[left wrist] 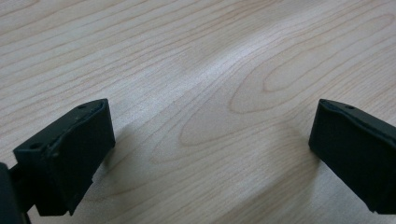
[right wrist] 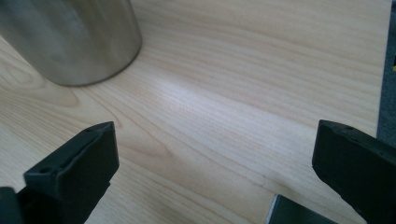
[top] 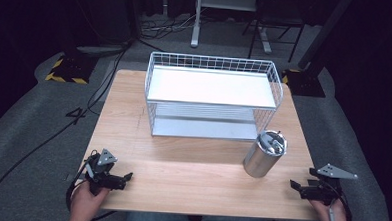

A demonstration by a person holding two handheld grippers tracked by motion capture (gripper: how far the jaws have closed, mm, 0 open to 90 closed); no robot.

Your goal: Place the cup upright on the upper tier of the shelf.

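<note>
A shiny steel canister [top: 264, 154] with a handled lid stands upright on the wooden table [top: 181, 165], right of centre; its lower wall fills the upper left of the right gripper view as the canister [right wrist: 70, 39]. My right gripper [top: 297, 186] rests open at the table's front right corner, a short way right of the canister, jaws wide apart over bare wood [right wrist: 215, 140]. My left gripper [top: 127, 178] rests open at the front left, far from the canister, nothing between its jaws [left wrist: 210, 135].
A white wire basket shelf [top: 212, 93] with two tiers stands at the back middle of the table. Beyond the table lie floor cables [top: 162, 26], stand bases and a desk leg [top: 195, 20]. The table's right edge [right wrist: 380, 70] is close to my right gripper.
</note>
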